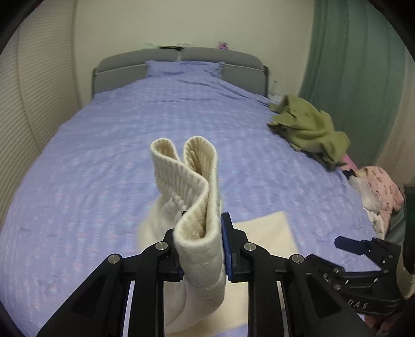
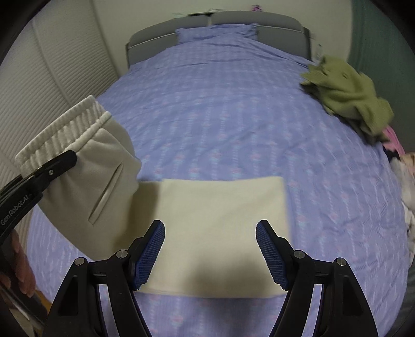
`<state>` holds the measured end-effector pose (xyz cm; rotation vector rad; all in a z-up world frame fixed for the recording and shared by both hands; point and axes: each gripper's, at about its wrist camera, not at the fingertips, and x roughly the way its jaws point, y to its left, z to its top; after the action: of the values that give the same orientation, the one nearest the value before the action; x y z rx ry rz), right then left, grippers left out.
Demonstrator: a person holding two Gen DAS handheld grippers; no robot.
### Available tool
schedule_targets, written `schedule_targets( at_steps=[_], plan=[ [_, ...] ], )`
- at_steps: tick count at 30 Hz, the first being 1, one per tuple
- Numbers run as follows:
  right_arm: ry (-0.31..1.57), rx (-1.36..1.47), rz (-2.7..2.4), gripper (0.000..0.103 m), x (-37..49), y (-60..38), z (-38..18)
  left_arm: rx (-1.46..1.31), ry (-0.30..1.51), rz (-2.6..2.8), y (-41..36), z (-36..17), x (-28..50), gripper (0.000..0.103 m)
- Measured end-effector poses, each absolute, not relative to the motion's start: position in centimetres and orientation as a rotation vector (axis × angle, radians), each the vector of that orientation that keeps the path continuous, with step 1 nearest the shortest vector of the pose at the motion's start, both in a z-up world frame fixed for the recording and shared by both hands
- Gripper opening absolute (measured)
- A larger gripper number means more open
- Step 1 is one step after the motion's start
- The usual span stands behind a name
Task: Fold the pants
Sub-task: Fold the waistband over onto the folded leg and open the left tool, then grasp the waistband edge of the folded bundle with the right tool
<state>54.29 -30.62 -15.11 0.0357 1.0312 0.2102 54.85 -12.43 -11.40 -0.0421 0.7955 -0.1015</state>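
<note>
Cream pants [image 2: 220,223] lie partly folded flat on the blue bedspread [image 2: 233,116]. My left gripper [image 1: 201,248] is shut on the bunched ribbed waistband [image 1: 192,186] and holds it lifted above the bed. In the right wrist view the raised waistband end [image 2: 77,155] with a slit pocket hangs at the left, and the left gripper [image 2: 49,171] is clamped on it. My right gripper [image 2: 210,248] is open and empty, hovering just above the near edge of the flat folded part. It also shows at the lower right of the left wrist view [image 1: 363,248].
A crumpled green garment [image 2: 347,96] lies at the bed's right side, with pink and patterned clothes [image 1: 378,194] beside it. A pillow [image 2: 215,32] and grey headboard [image 2: 272,22] are at the far end. A slatted white wardrobe [image 2: 52,77] stands left; a green curtain [image 1: 358,64] hangs right.
</note>
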Motion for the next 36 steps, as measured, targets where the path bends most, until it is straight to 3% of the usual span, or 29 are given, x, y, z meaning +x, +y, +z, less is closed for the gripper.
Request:
schedule_targets(
  at_steps=[7, 16, 21, 23, 26, 30, 36],
  plan=[
    [1.087, 0.088, 0.143, 0.074, 54.4, -39.0, -17.6, 0.034, 0.879, -0.161, -23.1, -15.3, 56.9, 0.022],
    [1.185, 0.126, 0.064, 0.074, 54.3, -45.9, -22.3, 0.087, 1.035, -0.229, -31.1, -22.7, 59.5, 0.024],
    [1.231, 0.143, 0.028, 0.074, 54.2, -47.8, -23.8, 0.036, 1.123, -0.248, -31.5, -24.1, 59.5, 0.038],
    [1.229, 0.154, 0.017, 0.074, 53.8, -48.3, -23.6, 0.025, 1.107, -0.270, -31.4, -23.1, 58.7, 0.060],
    [1.199, 0.172, 0.025, 0.074, 53.5, -48.4, -22.7, 0.034, 1.019, -0.287, -30.3, -20.0, 56.5, 0.081],
    [1.143, 0.175, 0.097, 0.074, 53.7, -47.0, -21.3, 0.080, 0.952, -0.237, -27.1, -18.3, 54.7, 0.082],
    [1.110, 0.194, 0.249, 0.073, 57.2, -43.8, -22.8, 0.058, 1.022, -0.063, -19.9, -20.5, 55.2, 0.082]
  ],
)
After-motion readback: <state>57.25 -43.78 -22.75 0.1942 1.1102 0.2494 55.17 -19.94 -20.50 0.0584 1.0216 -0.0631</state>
